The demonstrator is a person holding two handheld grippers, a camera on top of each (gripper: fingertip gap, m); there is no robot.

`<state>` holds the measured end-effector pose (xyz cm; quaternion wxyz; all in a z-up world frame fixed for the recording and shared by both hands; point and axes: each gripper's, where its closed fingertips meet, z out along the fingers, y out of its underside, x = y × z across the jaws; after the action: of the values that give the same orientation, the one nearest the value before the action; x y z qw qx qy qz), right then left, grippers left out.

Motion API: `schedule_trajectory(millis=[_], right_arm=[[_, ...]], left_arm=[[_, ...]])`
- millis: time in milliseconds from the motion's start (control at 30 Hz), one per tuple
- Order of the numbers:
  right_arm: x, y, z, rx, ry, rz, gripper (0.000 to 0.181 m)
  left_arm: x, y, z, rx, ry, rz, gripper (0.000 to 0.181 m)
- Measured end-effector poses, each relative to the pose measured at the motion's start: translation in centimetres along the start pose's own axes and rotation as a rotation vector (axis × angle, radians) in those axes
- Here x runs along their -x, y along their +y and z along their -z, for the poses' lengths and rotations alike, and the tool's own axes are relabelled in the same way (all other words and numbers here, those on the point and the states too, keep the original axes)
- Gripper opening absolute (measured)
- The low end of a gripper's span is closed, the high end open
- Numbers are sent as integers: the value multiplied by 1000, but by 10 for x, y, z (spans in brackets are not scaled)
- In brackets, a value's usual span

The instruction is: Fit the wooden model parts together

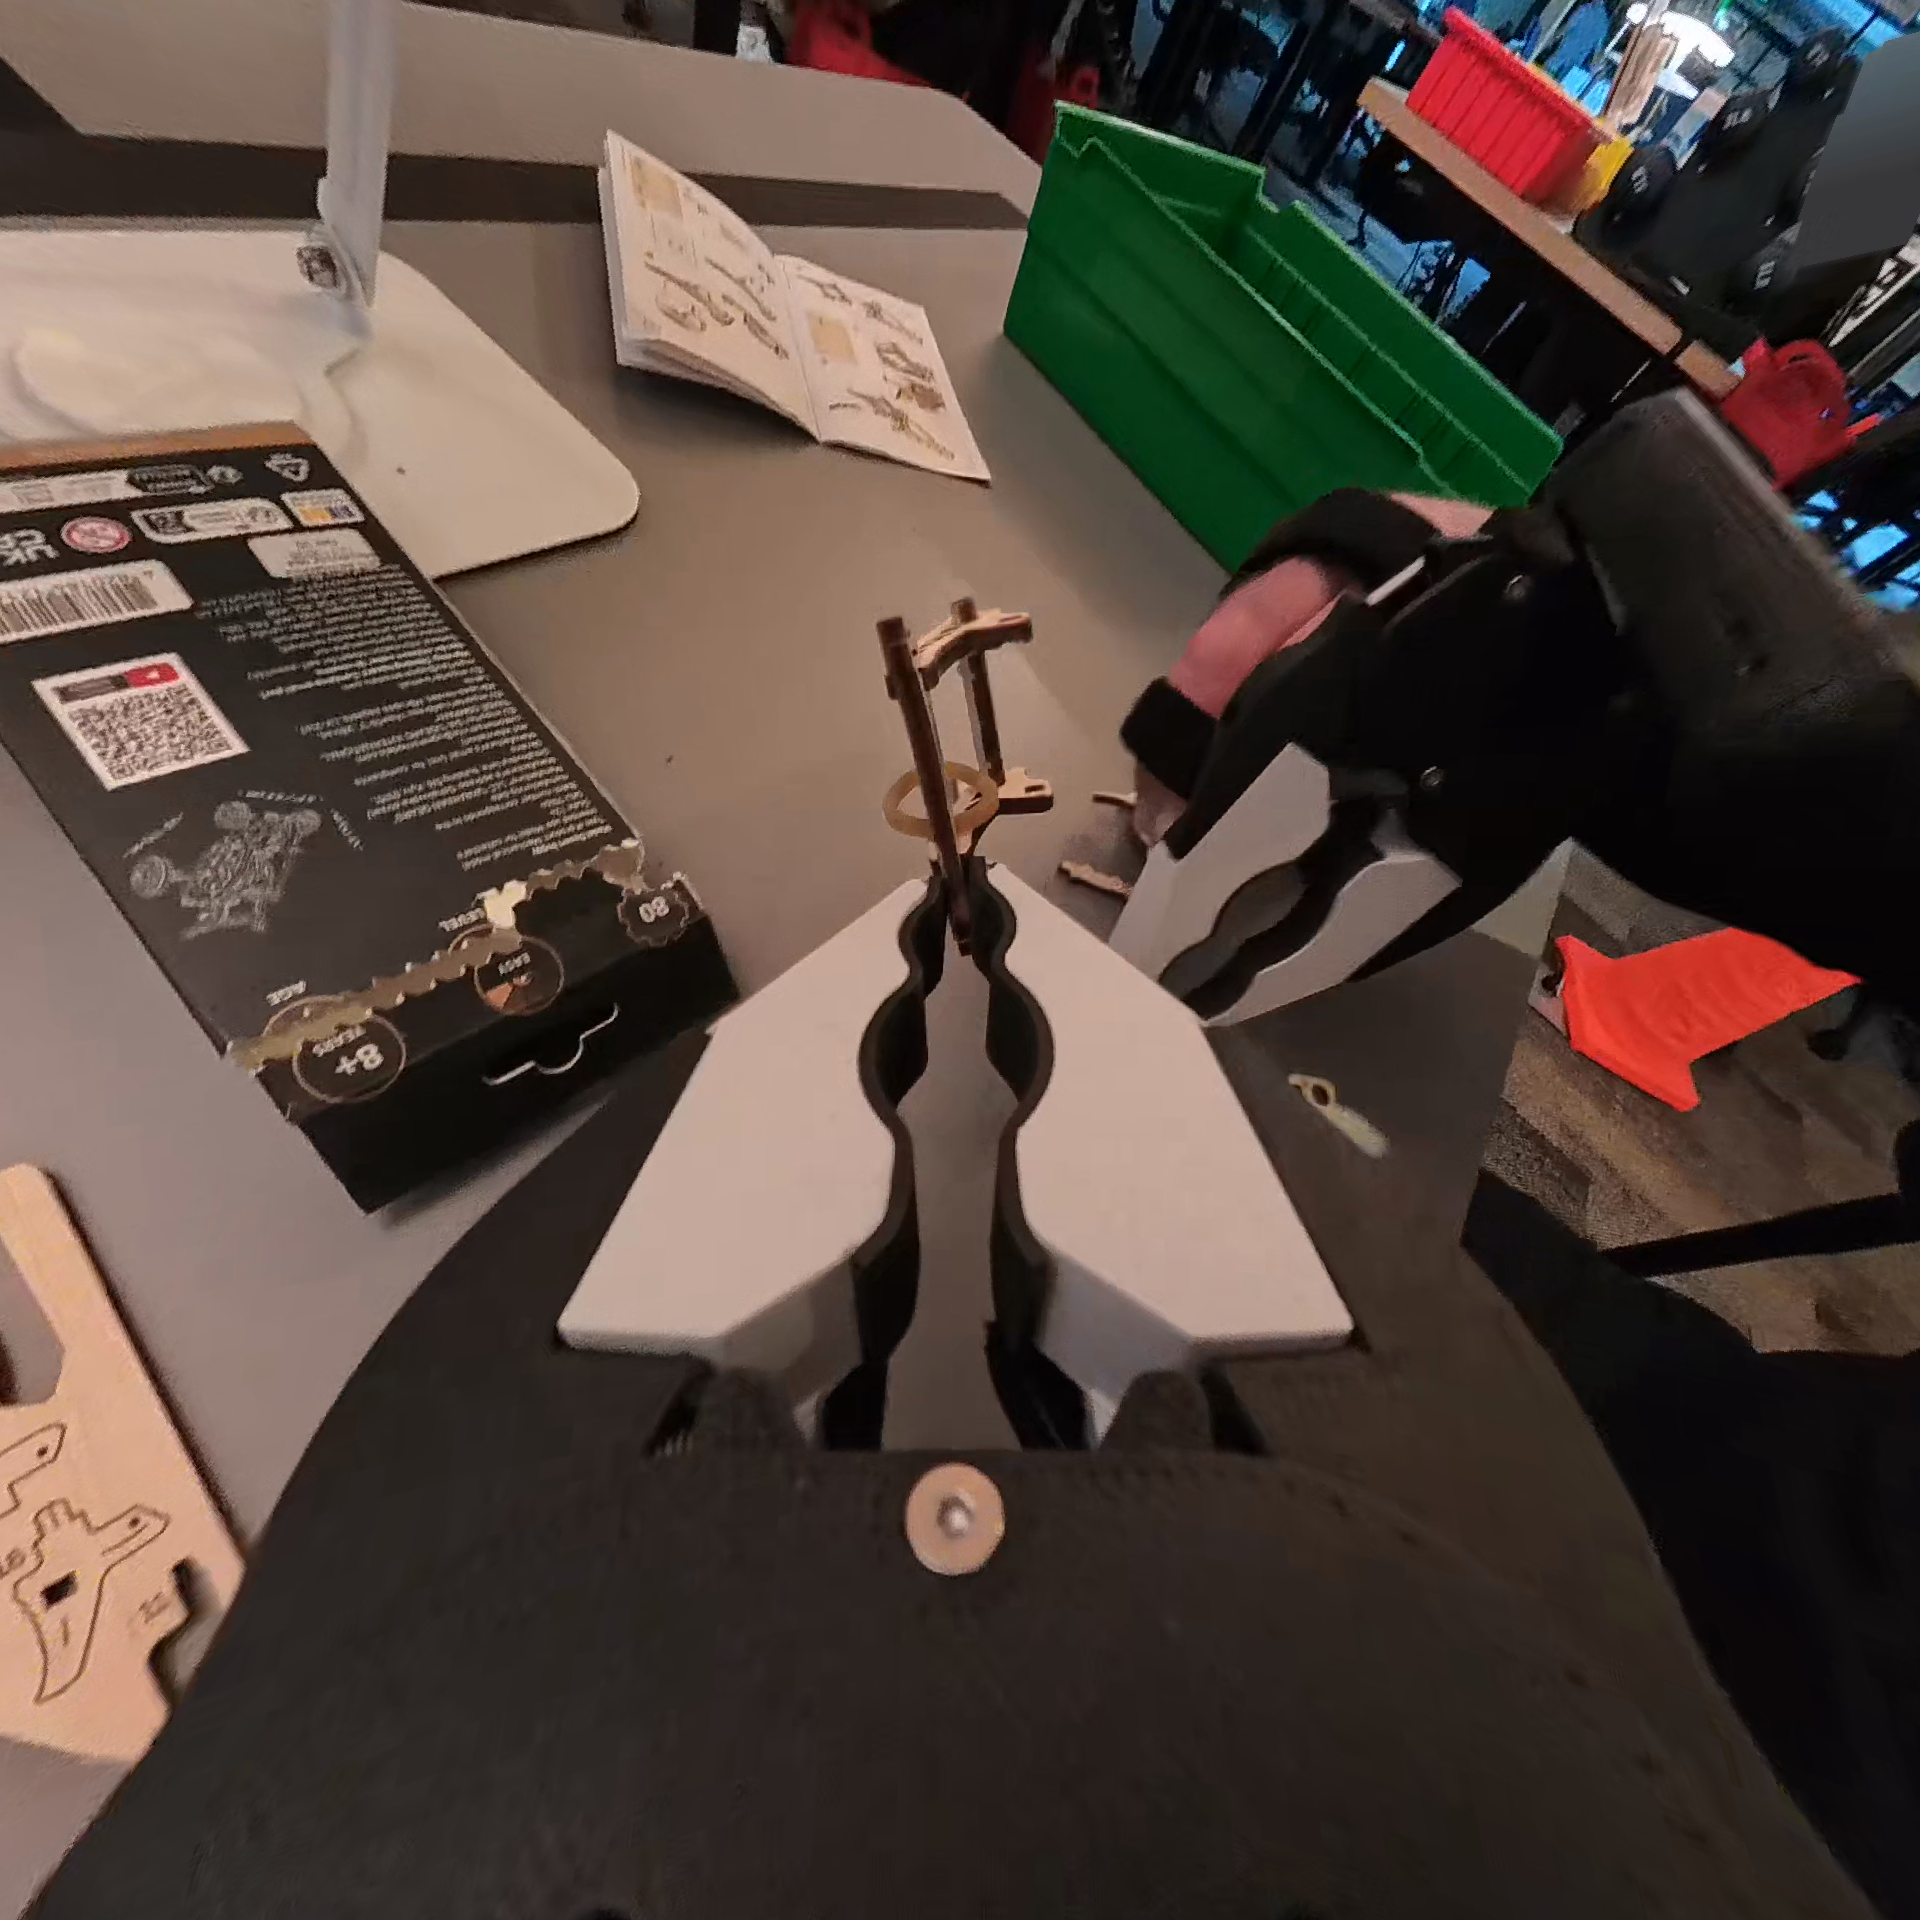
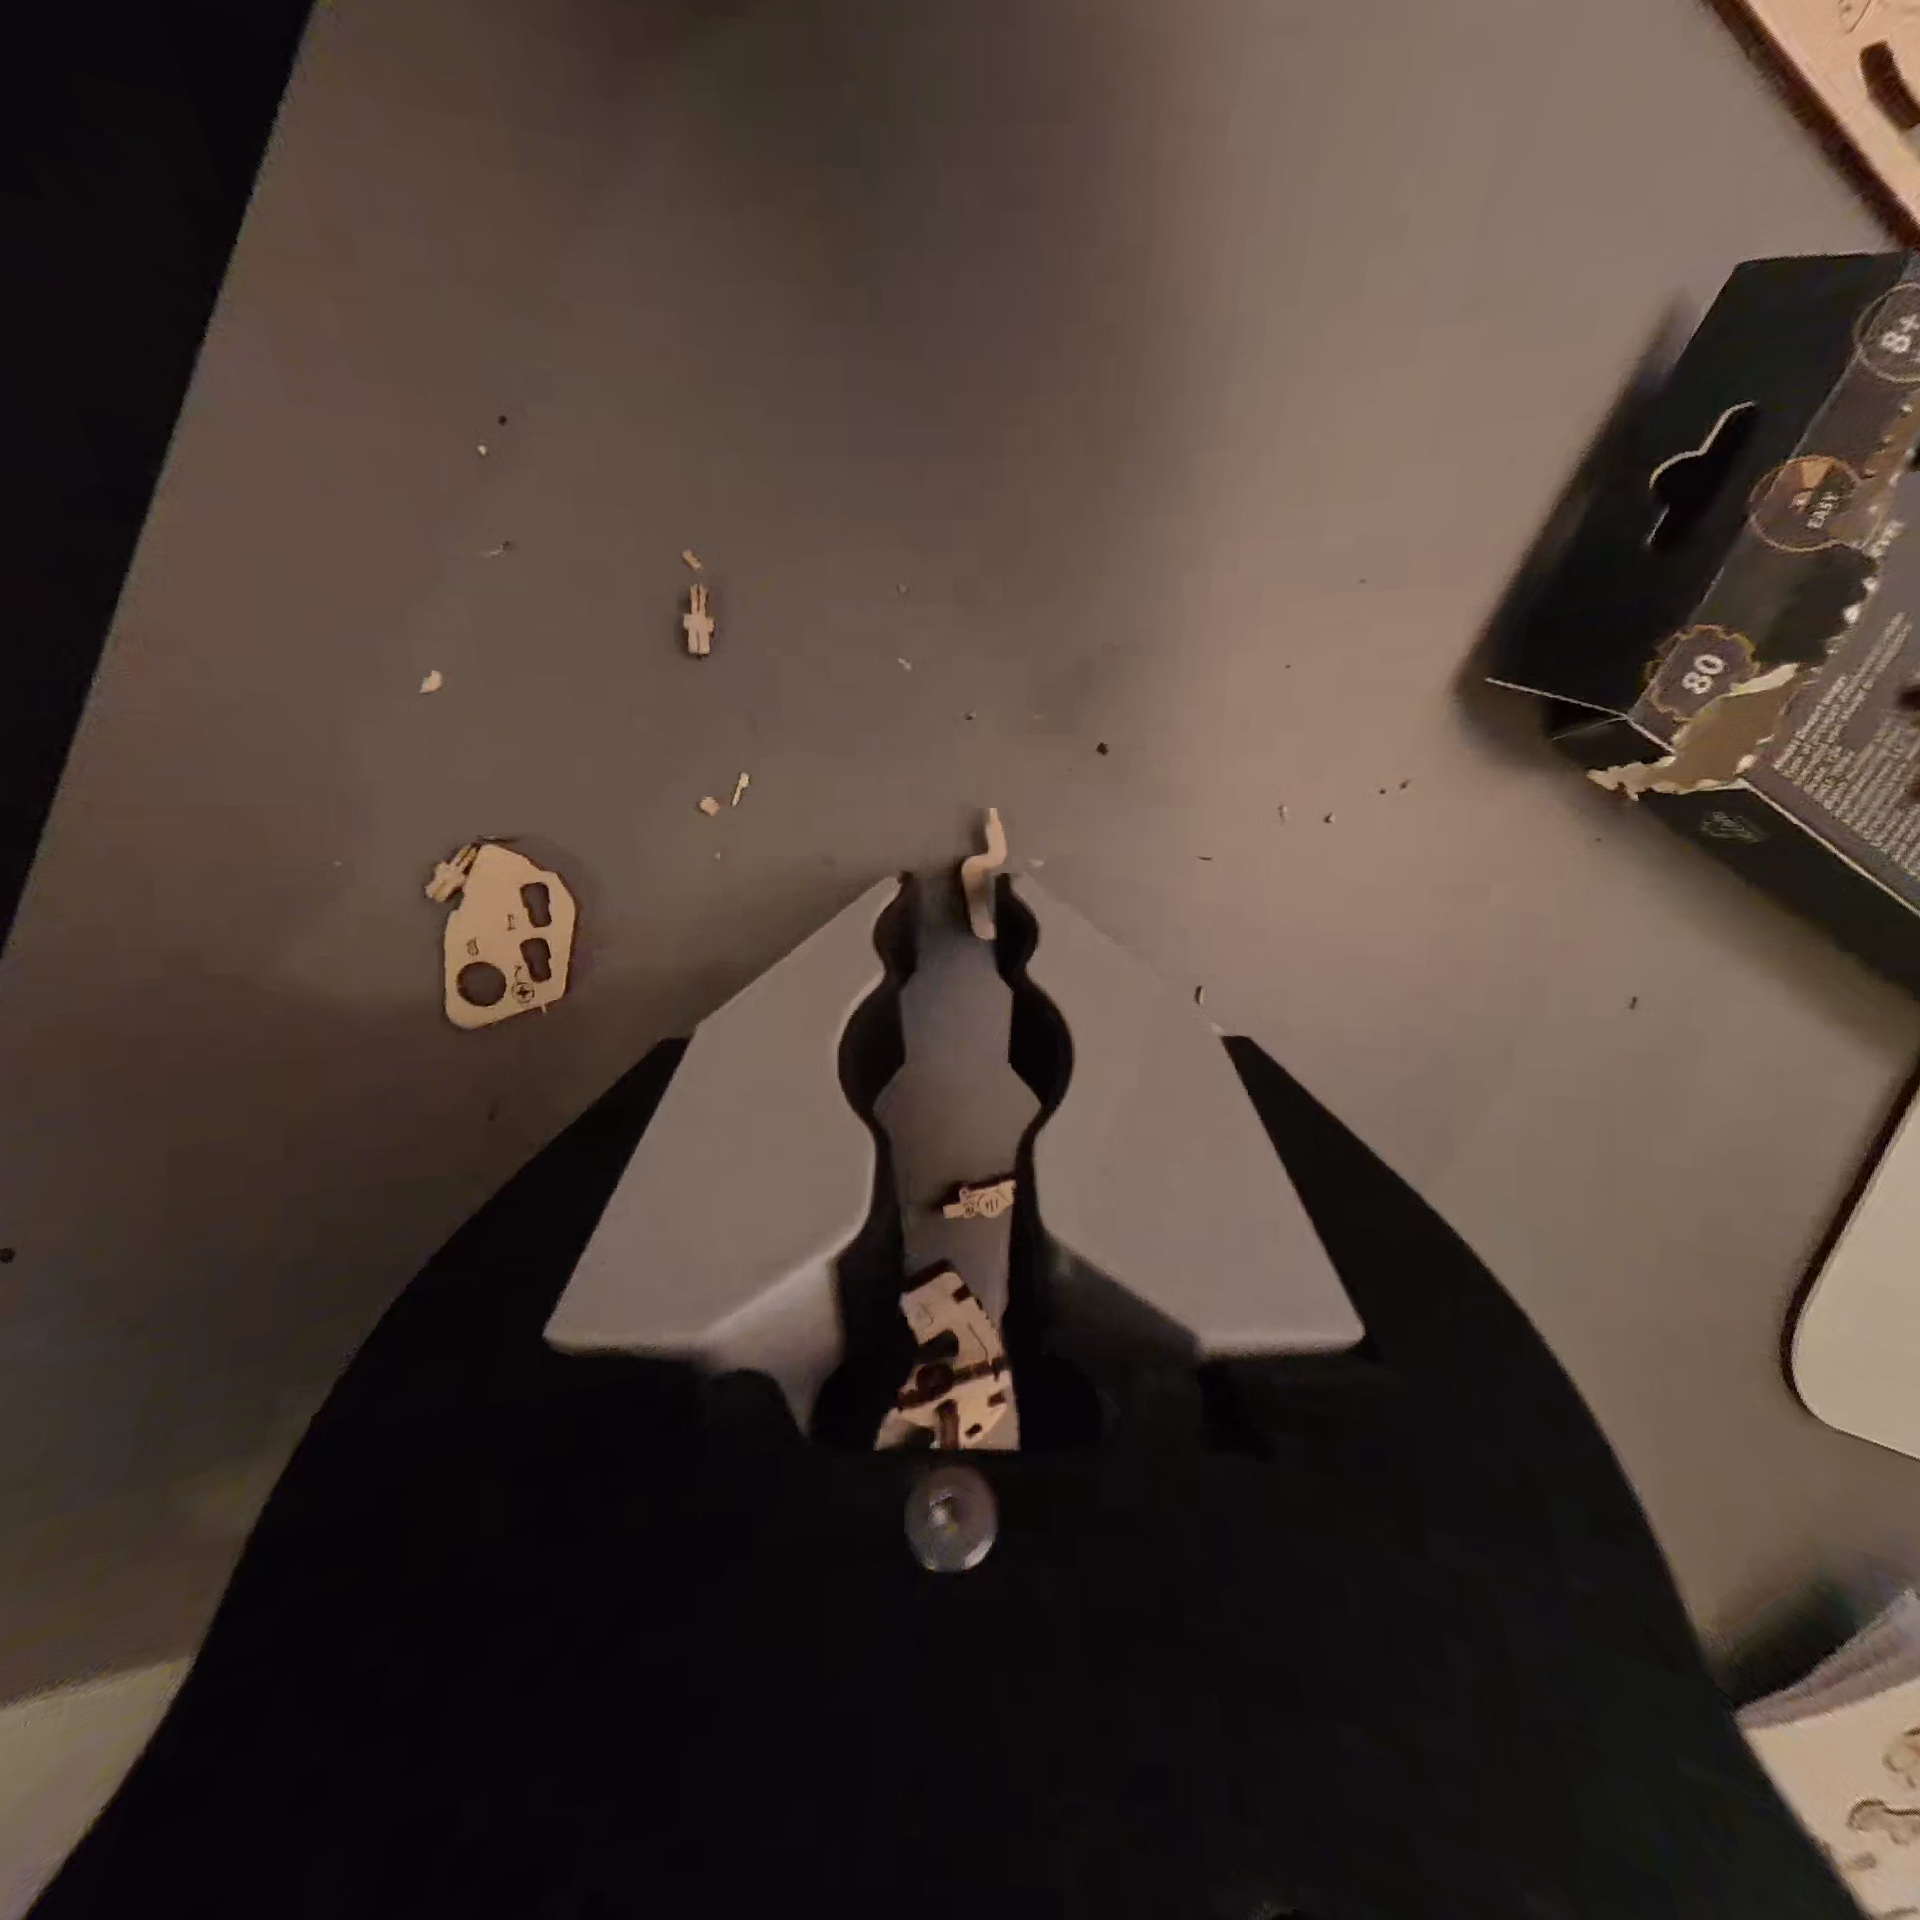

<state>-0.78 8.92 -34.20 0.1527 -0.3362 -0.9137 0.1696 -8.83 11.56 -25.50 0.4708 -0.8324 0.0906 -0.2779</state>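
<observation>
The left gripper (image 1: pixel 958 914) has its fingers pinched on the foot of a half-built wooden model (image 1: pixel 956 748), a thin frame with a ring that stands upright over the grey table (image 1: pixel 727 582), between a black box (image 1: pixel 312 748) and the right gripper (image 1: pixel 1164 914). In its own view the right gripper (image 2: pixel 951 894) points down at the table with its fingers a narrow gap apart, and a small pale wooden piece (image 2: pixel 985 873) lies against the inner side of one tip; whether it is gripped cannot be told. A flat cut-out part (image 2: pixel 504 935) and a tiny peg (image 2: pixel 698 620) lie loose on the table to one side, well apart from an open booklet (image 1: pixel 790 312) and a green bin (image 1: pixel 1247 343).
</observation>
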Motion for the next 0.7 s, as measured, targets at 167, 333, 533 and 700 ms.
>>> schedule_trajectory(millis=[167,333,533,700], right_arm=[[-14,0,25,-55,105,-425,25],[-1,4,24,-185,134,-1031,16],[-6,-2,-2,-214,190,-1144,17],[-24,-13,-9,-147,252,-951,38]], left_arm=[[12,7,10,-8,-17,58,2],[16,19,14,8,-10,128,2],[8,26,20,55,39,156,2],[10,27,26,80,50,118,2]])
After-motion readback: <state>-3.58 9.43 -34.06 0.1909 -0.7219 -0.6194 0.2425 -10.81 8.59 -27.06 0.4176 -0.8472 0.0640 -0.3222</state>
